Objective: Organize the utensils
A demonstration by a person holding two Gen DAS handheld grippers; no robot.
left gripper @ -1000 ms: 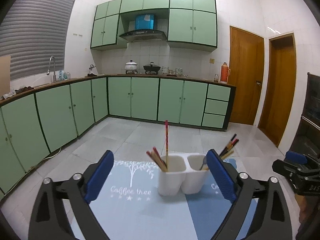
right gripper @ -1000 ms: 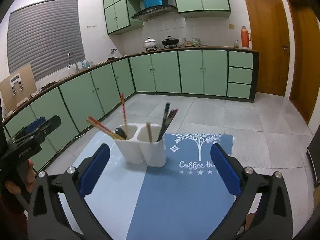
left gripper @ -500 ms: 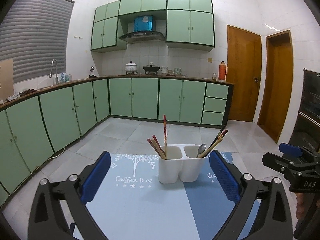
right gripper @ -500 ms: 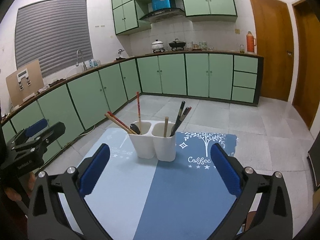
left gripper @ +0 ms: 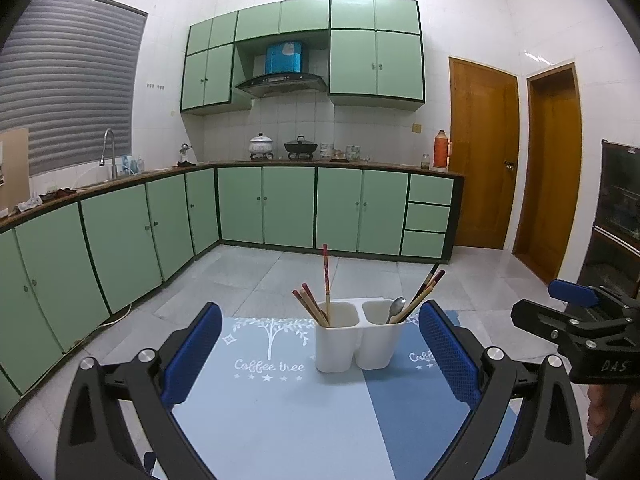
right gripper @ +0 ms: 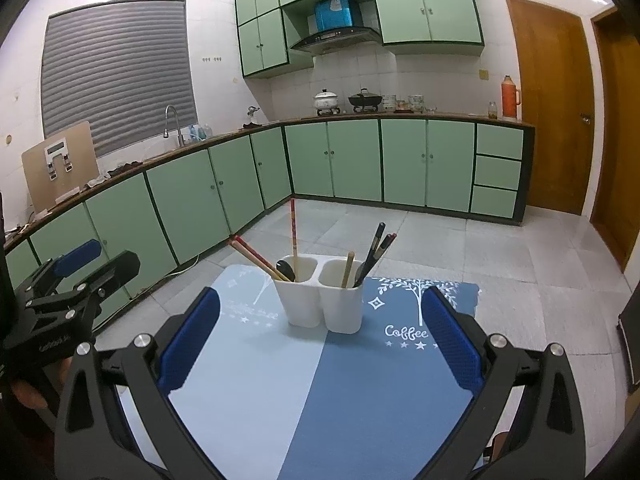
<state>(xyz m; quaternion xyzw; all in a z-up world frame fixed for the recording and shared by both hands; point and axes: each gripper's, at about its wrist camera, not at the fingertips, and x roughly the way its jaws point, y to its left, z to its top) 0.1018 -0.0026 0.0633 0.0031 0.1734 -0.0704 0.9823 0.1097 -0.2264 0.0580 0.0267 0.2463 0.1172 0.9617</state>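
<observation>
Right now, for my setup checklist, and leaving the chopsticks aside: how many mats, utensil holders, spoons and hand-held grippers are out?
Mats: 2, light blue mat and dark blue mat
Utensil holder: 1
Spoons: 2, black spoon and metal spoon
Hand-held grippers: 2, left hand-held gripper and right hand-held gripper
Total: 7

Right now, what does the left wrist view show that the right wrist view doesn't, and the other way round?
Only the left wrist view shows the silver spoon bowl in the holder's right compartment and the dark glass-fronted cabinet at its right edge.

Only the right wrist view shows the black spoon in the left compartment and the tan board leaning on the counter near the tap.

Both show the white two-compartment holder with chopsticks, standing on the blue mat, and both grippers, left gripper and right gripper, open and empty.
</observation>
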